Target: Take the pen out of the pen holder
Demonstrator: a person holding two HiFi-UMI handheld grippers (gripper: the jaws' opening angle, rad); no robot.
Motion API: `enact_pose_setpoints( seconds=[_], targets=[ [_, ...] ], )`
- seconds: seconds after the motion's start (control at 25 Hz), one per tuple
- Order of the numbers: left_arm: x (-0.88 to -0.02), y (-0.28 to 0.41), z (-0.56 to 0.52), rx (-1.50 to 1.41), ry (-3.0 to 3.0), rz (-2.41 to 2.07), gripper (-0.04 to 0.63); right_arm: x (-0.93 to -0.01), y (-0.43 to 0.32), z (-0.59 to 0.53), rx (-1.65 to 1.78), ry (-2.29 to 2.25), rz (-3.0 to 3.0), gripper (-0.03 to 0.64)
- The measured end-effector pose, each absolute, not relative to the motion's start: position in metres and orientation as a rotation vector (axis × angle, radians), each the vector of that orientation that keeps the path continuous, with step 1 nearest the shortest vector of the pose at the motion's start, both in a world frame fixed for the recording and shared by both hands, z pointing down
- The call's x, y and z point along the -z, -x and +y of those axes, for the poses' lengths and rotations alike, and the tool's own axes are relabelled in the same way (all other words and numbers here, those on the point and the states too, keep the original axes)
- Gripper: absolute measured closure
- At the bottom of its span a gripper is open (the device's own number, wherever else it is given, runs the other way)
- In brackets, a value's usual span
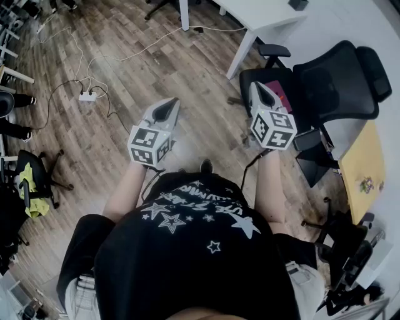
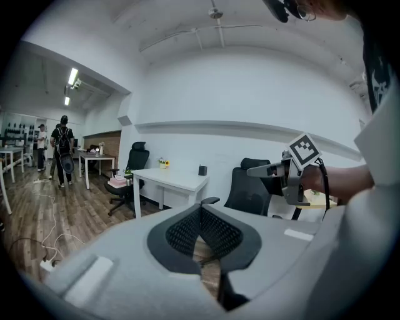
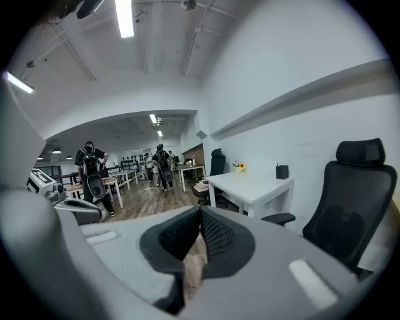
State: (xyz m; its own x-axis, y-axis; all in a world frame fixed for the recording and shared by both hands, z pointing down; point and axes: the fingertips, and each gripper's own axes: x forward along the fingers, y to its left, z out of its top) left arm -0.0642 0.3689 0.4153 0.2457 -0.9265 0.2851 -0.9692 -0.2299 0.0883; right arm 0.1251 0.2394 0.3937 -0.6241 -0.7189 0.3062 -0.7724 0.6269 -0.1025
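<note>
A small dark pen holder [image 1: 298, 4] stands on the white table [image 1: 262, 22] at the far edge of the head view. It also shows on the white table [image 2: 178, 178] in the left gripper view as a pen holder [image 2: 202, 170], and in the right gripper view as a pen holder [image 3: 282, 171]. It is too small to tell a pen in it. My left gripper [image 1: 172, 103] and right gripper [image 1: 255, 87] are held side by side in the air over the wooden floor, well short of the table. Both sets of jaws meet at the tips, left gripper [image 2: 200, 206] and right gripper [image 3: 200, 211], with nothing between them.
A black office chair [image 1: 337, 81] stands right of the right gripper, in front of the white table. A yellow table [image 1: 362, 165] is at the right edge. A power strip [image 1: 87, 96] with cables lies on the floor at the left. People with backpacks [image 3: 94, 172] stand far off.
</note>
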Motion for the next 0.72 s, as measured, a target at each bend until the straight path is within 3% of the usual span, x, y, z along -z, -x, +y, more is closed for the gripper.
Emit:
enact_pose_setpoints(
  seconds=[0.72],
  targets=[
    [-0.410, 0.034, 0.336, -0.265, -2.226, -1.880, 0.584, -0.408, -0.165, 0.207, -0.364, -1.184, -2.690, 0.612]
  ],
)
